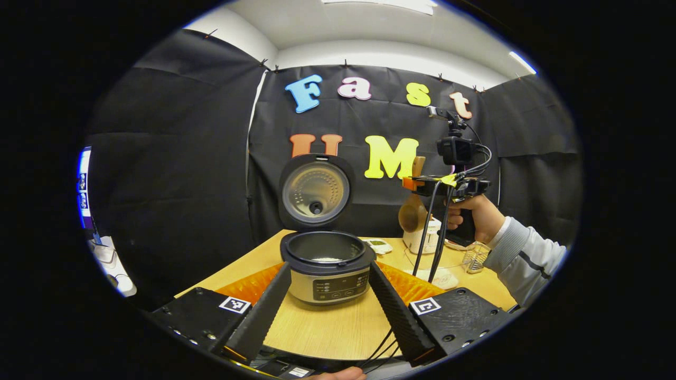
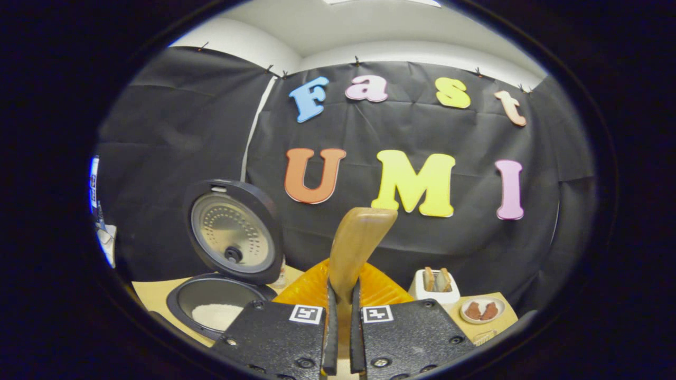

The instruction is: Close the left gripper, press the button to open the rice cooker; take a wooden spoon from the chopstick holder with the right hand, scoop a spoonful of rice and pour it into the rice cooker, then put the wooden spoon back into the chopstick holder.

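The rice cooker (image 1: 327, 274) stands open on the wooden table (image 1: 327, 327), its lid (image 1: 316, 192) upright and white rice at the bottom of the pot. My left gripper (image 1: 328, 266) is open, with its fingers spread on either side of the cooker's front. To the right, a hand holds my right gripper (image 1: 417, 183) above a white holder (image 1: 422, 240), shut on the wooden spoon (image 1: 412, 214), whose bowl hangs down. In the right gripper view the spoon's handle (image 2: 359, 237) rises between the shut fingers of my right gripper (image 2: 340, 287). The cooker (image 2: 211, 309) with rice lies low on the left.
A clear glass cup (image 1: 475, 257) and a clear bowl (image 1: 441, 272) sit right of the cooker, with a small white device (image 1: 377, 245) behind it. In the right gripper view, a white holder with two slices (image 2: 435, 285) and a small plate of brown pieces (image 2: 481, 310) stand at the right.
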A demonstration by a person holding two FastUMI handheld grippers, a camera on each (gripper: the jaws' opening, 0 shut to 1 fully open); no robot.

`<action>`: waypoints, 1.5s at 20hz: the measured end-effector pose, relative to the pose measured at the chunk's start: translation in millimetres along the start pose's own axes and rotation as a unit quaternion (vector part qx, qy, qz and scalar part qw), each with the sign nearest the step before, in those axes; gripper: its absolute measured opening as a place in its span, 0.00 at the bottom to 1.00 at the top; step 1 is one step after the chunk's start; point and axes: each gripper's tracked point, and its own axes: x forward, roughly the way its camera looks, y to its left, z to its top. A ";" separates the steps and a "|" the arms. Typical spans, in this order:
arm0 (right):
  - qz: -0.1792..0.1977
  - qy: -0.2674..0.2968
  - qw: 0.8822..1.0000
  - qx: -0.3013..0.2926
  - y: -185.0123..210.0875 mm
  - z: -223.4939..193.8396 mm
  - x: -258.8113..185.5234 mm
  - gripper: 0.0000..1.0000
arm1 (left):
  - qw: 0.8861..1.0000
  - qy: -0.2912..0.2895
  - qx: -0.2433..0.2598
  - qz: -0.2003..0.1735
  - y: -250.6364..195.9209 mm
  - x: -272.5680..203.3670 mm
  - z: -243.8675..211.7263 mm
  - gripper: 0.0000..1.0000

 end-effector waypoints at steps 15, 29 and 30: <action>-0.127 0.014 0.991 0.026 -211.8 -28.3 -73.7 0.15 | 0.998 -0.027 0.002 -0.054 -75.4 37.1 20.4 0.94; -0.194 0.070 0.976 0.067 -294.1 -117.3 -83.0 0.17 | 0.997 -0.029 0.007 -0.068 -96.4 45.1 24.8 0.94; -0.195 0.069 0.976 0.071 -296.3 -123.1 -80.5 0.18 | 0.997 -0.028 0.008 -0.068 -97.0 45.6 22.9 0.94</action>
